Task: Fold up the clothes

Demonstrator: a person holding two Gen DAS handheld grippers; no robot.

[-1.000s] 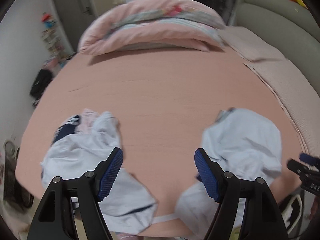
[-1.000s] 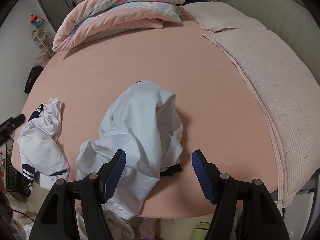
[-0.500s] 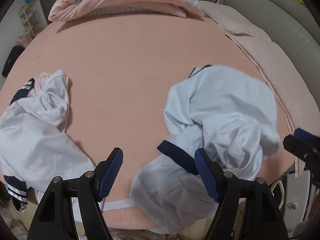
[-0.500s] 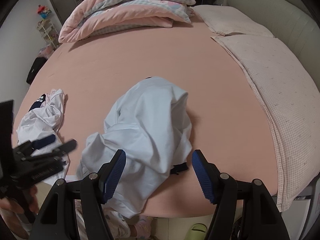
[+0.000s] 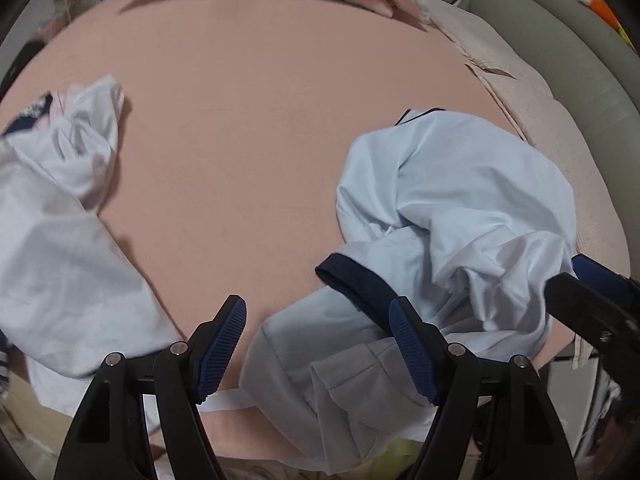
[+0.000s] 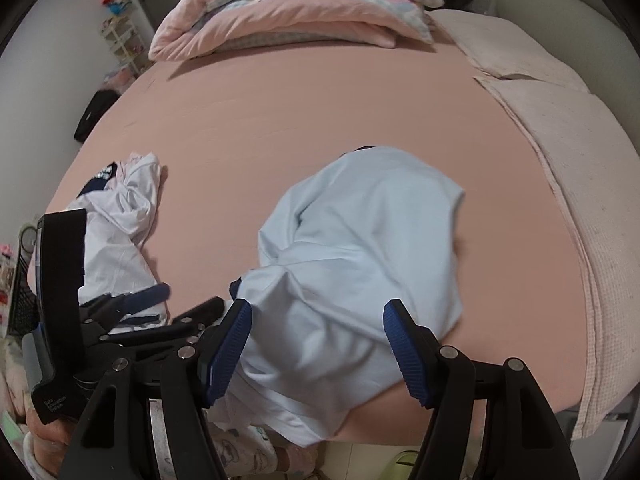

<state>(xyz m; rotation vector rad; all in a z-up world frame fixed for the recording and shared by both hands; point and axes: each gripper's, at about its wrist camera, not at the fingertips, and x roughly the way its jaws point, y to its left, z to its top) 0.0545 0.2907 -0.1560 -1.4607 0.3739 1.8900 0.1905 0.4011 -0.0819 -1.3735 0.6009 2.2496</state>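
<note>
While both garments lie crumpled at the near edge of the bed [image 6: 320, 120], no fold is judged done. The light-blue shirt [image 6: 360, 248] is straddled by the right gripper [image 6: 316, 350] and neared by the left gripper [image 5: 320, 344], jaws released; the white shirt [image 5: 60, 240] is untouched.

Bed sheet [image 6: 320, 120]: plain salmon pink. Crumpled shirt [image 6: 360, 248] at the near edge: pale blue, with a navy cuff band [image 5: 352, 284]. Second garment [image 5: 52, 240] toward the sheet's left edge: white, navy trim with white stripes [image 6: 102, 172]. Folded quilt [image 6: 296, 12] at the far edge: pink, with grey-blue check panels and floral print. Cover [image 6: 576, 152] along the right edge: pale pink, fine check. Gripper pads [image 5: 220, 344]: ribbed blue on black frames.
</note>
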